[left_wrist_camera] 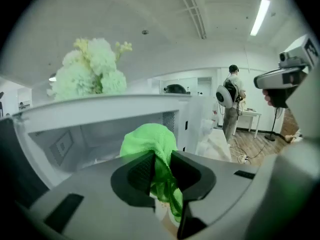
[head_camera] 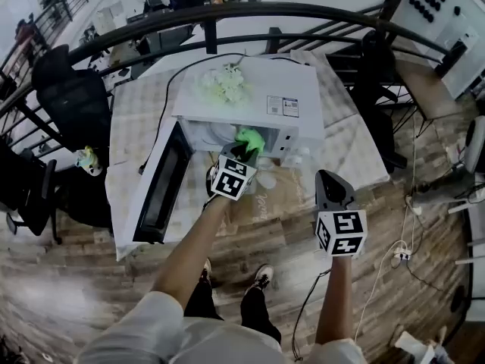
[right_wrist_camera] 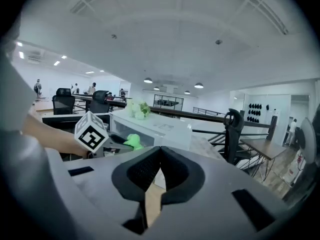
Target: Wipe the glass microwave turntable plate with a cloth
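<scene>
A white microwave (head_camera: 258, 89) stands on the table with its door (head_camera: 159, 184) swung open to the left. My left gripper (head_camera: 244, 150) is at the mouth of the cavity, shut on a bright green cloth (head_camera: 251, 139). In the left gripper view the cloth (left_wrist_camera: 150, 139) bulges up between the jaws of that gripper (left_wrist_camera: 161, 166), with the cavity (left_wrist_camera: 95, 139) just behind. A pale round shape (head_camera: 267, 177) on the table beside it may be the glass plate; I cannot tell. My right gripper (head_camera: 331, 179) hangs lower right, shut and empty (right_wrist_camera: 160, 156).
White flowers (head_camera: 226, 82) sit on top of the microwave. A patterned cloth covers the table (head_camera: 136, 120). A black railing (head_camera: 227, 14) curves behind, an office chair (head_camera: 68, 97) is at the left, and cables (head_camera: 394, 252) lie on the wooden floor. A person (left_wrist_camera: 231, 101) stands far off.
</scene>
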